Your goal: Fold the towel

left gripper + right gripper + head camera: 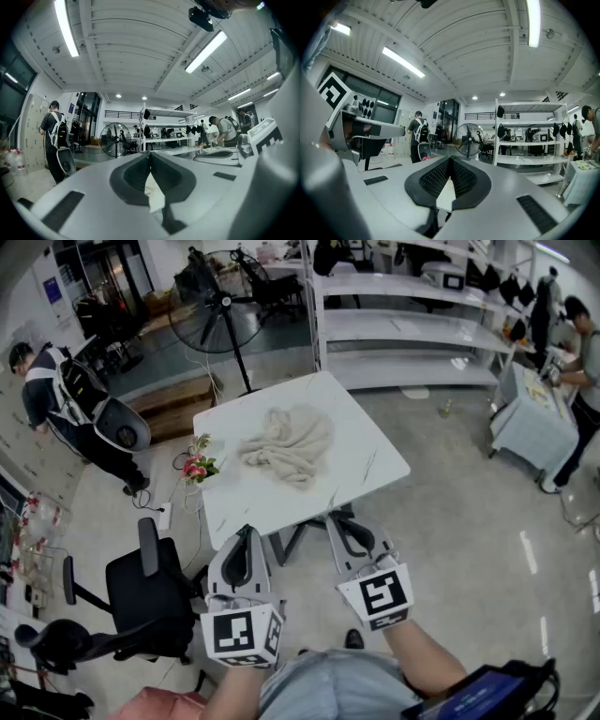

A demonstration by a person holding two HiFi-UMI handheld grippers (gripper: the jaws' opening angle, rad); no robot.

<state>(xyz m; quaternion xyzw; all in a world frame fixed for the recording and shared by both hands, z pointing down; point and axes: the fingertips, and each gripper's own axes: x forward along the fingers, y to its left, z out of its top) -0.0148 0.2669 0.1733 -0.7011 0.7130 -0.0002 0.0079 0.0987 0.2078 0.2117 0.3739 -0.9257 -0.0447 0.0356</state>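
Towel (286,444) lies in a crumpled cream heap near the middle of a white desk (366,456), with neither gripper touching it.

Left gripper (246,535) and right gripper (339,521) are held side by side, level, at the near edge of the desk and well short of the cloth. Each has its jaws pressed together with nothing between them. The left gripper view and the right gripper view show the same thing: ribbed dark pads meeting at the tips, and only a pale sliver of the desk in the gap beneath.

Beyond the grippers, a small bunch of pink flowers (197,467) sits at the desk's left edge, just beside the heap.

The cloth looks soft, light and limp. It will likely sag and drag rather than keep a shape, and it should not slip from a firm pinch. No corner or hem shows clearly, so a raised fold on the outer rim of the heap seems the best place to take hold and shake it flat.

The heap is longer than it is wide, and it runs roughly left to right across the desk, with the right end a little farther away.
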